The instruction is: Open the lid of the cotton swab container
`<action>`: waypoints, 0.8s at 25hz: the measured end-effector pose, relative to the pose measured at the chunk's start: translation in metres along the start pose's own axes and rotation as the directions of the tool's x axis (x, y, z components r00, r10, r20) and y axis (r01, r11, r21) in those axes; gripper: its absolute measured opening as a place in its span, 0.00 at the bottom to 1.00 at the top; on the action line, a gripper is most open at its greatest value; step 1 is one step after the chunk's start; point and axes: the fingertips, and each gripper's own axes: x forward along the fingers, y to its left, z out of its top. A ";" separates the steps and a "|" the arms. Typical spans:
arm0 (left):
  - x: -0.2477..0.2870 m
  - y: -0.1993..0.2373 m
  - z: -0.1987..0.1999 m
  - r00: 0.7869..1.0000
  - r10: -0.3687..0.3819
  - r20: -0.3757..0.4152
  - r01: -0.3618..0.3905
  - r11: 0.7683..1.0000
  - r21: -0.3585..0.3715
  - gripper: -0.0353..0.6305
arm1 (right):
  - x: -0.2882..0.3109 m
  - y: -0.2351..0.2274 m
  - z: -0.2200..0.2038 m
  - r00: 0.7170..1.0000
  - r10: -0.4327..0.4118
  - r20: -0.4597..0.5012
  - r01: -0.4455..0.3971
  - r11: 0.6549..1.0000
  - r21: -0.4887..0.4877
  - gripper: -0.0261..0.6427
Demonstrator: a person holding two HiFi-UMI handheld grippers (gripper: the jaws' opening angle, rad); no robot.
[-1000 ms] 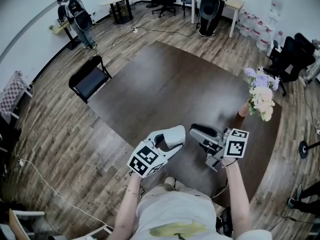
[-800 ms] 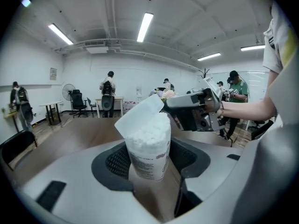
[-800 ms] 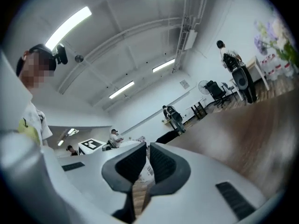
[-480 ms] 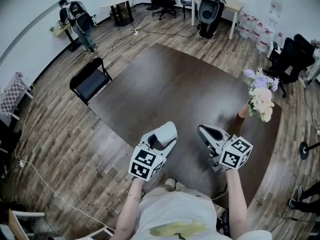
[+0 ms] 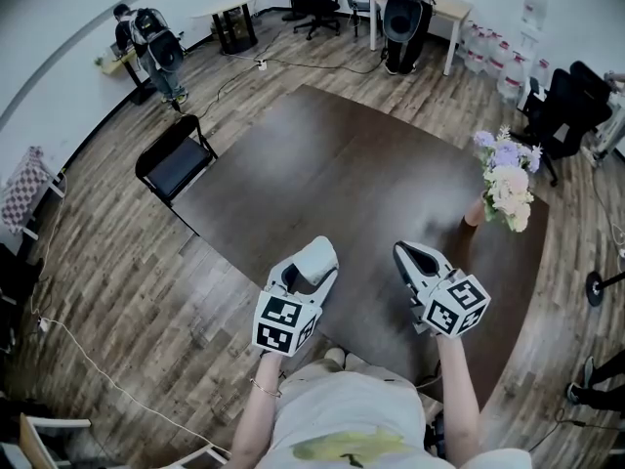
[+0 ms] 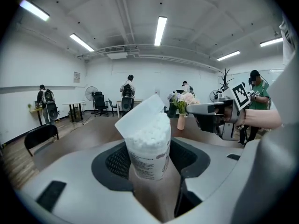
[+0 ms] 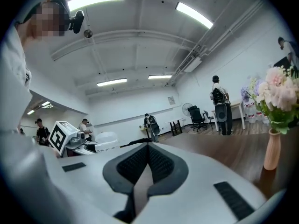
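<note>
Between the left hand-held gripper's (image 6: 149,164) jaws, left gripper view: cotton swab container (image 6: 149,143) upright, pinched at its sides, lid (image 6: 140,117) tipped up on the left, swabs bared. Right gripper view: right hand-held gripper (image 7: 148,153) pressed together, empty, container off to its left. Head view: over the counter's (image 5: 332,164) near edge it sits just right of the container, apart; likely the hand for any further lid swing.

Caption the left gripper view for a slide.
Left gripper holds the cotton swab container, lid flipped open; right gripper alongside, shut.
</note>
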 end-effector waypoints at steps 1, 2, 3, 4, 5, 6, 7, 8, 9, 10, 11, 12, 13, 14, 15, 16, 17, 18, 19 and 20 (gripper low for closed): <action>-0.001 0.001 -0.001 1.000 0.010 -0.003 -0.010 1.000 0.004 0.44 | -0.002 -0.001 0.000 1.000 -0.011 0.005 0.011 1.000 0.000 0.07; -0.002 0.002 -0.002 1.000 0.017 -0.004 -0.017 1.000 0.006 0.44 | -0.003 -0.002 0.000 1.000 -0.020 0.010 0.020 1.000 -0.001 0.07; -0.004 0.004 -0.002 1.000 0.024 -0.003 -0.024 1.000 0.005 0.44 | -0.004 -0.003 0.000 1.000 -0.026 0.013 0.027 1.000 -0.004 0.07; -0.005 0.006 -0.002 1.000 0.030 -0.001 -0.030 1.000 0.002 0.44 | -0.005 -0.003 0.000 0.999 -0.033 0.014 0.033 0.999 -0.007 0.07; -0.006 0.008 -0.002 0.999 0.036 0.002 -0.036 0.999 0.000 0.44 | -0.005 -0.004 0.000 0.999 -0.039 0.015 0.039 0.999 -0.013 0.07; -0.007 0.010 -0.002 0.999 0.042 0.005 -0.042 0.999 -0.004 0.44 | -0.005 -0.004 0.000 0.999 -0.044 0.015 0.045 0.999 -0.020 0.07; -0.008 0.012 -0.002 0.999 0.048 0.008 -0.048 0.999 -0.007 0.44 | -0.006 -0.004 -0.001 0.999 -0.049 0.014 0.050 0.998 -0.028 0.07; -0.009 0.013 -0.001 0.999 0.053 0.011 -0.053 0.999 -0.010 0.44 | -0.006 -0.004 -0.001 0.999 -0.053 0.013 0.054 0.998 -0.035 0.07; -0.011 0.015 -0.001 0.998 0.058 0.012 -0.058 0.998 -0.011 0.44 | -0.006 -0.004 -0.001 0.998 -0.056 0.012 0.056 0.998 -0.041 0.07; -0.012 0.016 -0.001 0.998 0.063 0.013 -0.063 0.998 -0.012 0.44 | -0.007 -0.004 -0.001 0.998 -0.058 0.013 0.059 0.997 -0.044 0.07; -0.012 0.017 -0.001 0.998 0.067 0.013 -0.067 0.998 -0.013 0.44 | -0.007 -0.004 -0.001 0.998 -0.060 0.014 0.061 0.997 -0.045 0.07; -0.013 0.018 -0.001 0.997 0.072 0.013 -0.071 0.997 -0.014 0.44 | -0.008 -0.005 -0.001 0.998 -0.062 0.016 0.063 0.997 -0.045 0.07; -0.013 0.019 -0.001 0.997 0.075 0.012 -0.075 0.997 -0.015 0.44 | -0.008 -0.006 -0.001 0.998 -0.065 0.018 0.066 0.997 -0.044 0.07; -0.013 0.019 -0.001 0.997 0.079 0.010 -0.078 0.997 -0.015 0.44 | -0.009 -0.007 -0.001 0.997 -0.068 0.020 0.069 0.997 -0.043 0.07; -0.013 0.019 -0.001 0.997 0.080 0.008 -0.080 0.997 -0.016 0.44 | -0.010 -0.008 -0.001 0.997 -0.072 0.021 0.073 0.996 -0.043 0.07; -0.013 0.020 -0.001 0.997 0.081 0.007 -0.081 0.997 -0.016 0.44 | -0.011 -0.009 -0.001 0.997 -0.076 0.021 0.077 0.996 -0.044 0.07; -0.013 0.020 -0.001 0.997 0.082 0.007 -0.082 0.996 -0.018 0.44 | -0.012 -0.009 -0.001 0.997 -0.080 0.021 0.081 0.996 -0.045 0.07; -0.014 0.021 -0.001 0.997 0.083 0.008 -0.083 0.996 -0.019 0.44 | -0.012 -0.010 -0.001 0.996 -0.084 0.021 0.085 0.995 -0.046 0.07; -0.014 0.022 -0.001 0.996 0.085 0.008 -0.085 0.996 -0.019 0.44 | -0.011 -0.010 -0.001 0.996 -0.088 0.021 0.088 0.995 -0.046 0.07; -0.015 0.024 0.000 0.996 0.087 0.009 -0.087 0.996 -0.020 0.44 | -0.011 -0.011 -0.001 0.996 -0.090 0.021 0.091 0.995 -0.047 0.07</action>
